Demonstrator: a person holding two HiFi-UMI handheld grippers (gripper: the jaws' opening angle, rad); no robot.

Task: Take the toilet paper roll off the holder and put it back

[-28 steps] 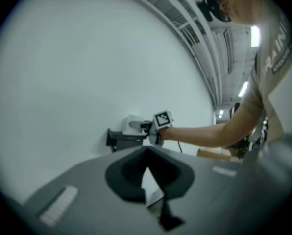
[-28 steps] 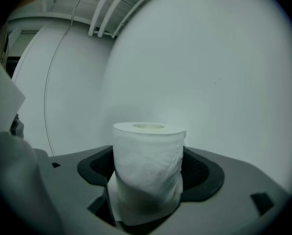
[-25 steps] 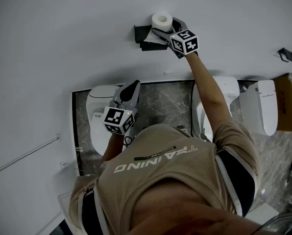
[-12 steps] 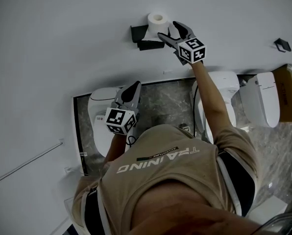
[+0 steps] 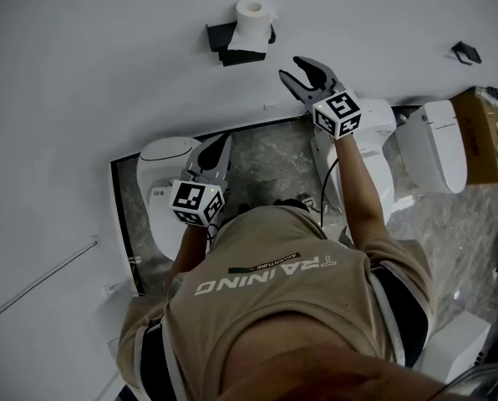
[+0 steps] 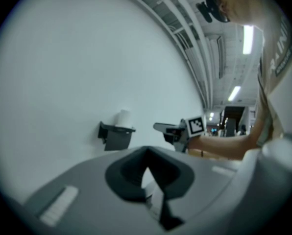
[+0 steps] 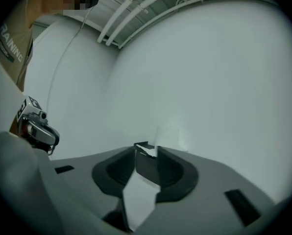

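The white toilet paper roll stands on the black holder fixed to the white wall. My right gripper hangs in the air off to the right of the holder, clear of the roll; its jaws are closing with nothing between them. In the right gripper view the holder and the blurred roll lie straight ahead beyond the gripper. My left gripper is lower, over a toilet, its jaws together and empty. The left gripper view shows the roll, the holder and the right gripper.
Several white toilets stand on the grey marble floor along the wall, one under my left gripper and one at the right. A cardboard box sits far right. A small black hook and a thin rail are on the wall.
My right gripper has let go of the roll and drawn back from the holder to the right. The roll stays on the holder. The left gripper has hardly moved.
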